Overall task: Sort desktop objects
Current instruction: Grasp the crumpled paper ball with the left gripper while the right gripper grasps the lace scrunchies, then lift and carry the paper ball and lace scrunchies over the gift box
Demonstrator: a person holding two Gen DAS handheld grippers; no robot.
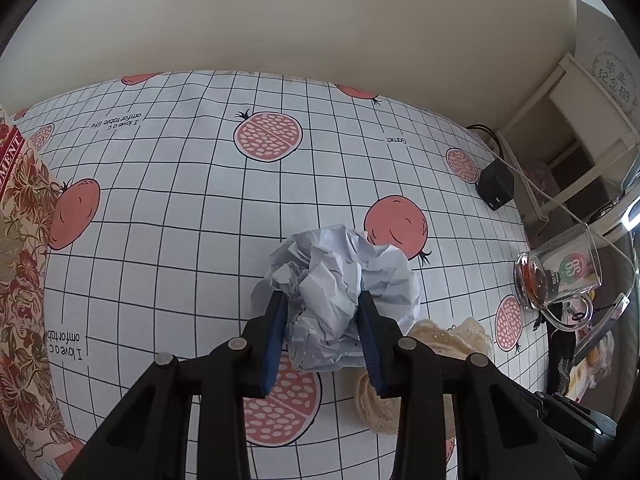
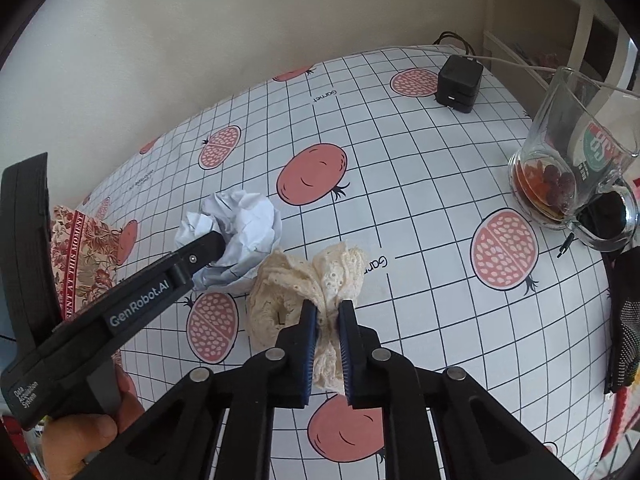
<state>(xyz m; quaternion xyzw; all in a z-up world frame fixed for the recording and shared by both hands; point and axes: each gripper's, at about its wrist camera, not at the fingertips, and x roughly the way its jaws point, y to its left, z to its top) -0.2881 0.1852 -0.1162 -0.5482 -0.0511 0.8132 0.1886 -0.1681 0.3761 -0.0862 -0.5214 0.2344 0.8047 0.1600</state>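
Observation:
A crumpled ball of white paper (image 1: 336, 292) lies on the checked tablecloth with pomegranate prints (image 1: 180, 184). My left gripper (image 1: 320, 300) is shut on it, the blue pads pressing both sides. From the right wrist view the same paper ball (image 2: 244, 224) shows with the left gripper (image 2: 216, 244) clamped on it, a hand holding that tool. Just right of the paper lies a cream lace cloth (image 2: 304, 280). My right gripper (image 2: 327, 309) is shut on a pinched fold of that cloth. The lace cloth (image 1: 452, 340) also peeks out beside the left gripper's right finger.
A glass mug (image 2: 572, 168) with dark tea and fruit stands at the right, and is seen tilted as the mug (image 1: 560, 276). A black charger (image 2: 458, 84) with a white cable sits far right. A floral red box (image 1: 20, 272) lies at the left edge. White shelving (image 1: 580, 120) stands beyond the table.

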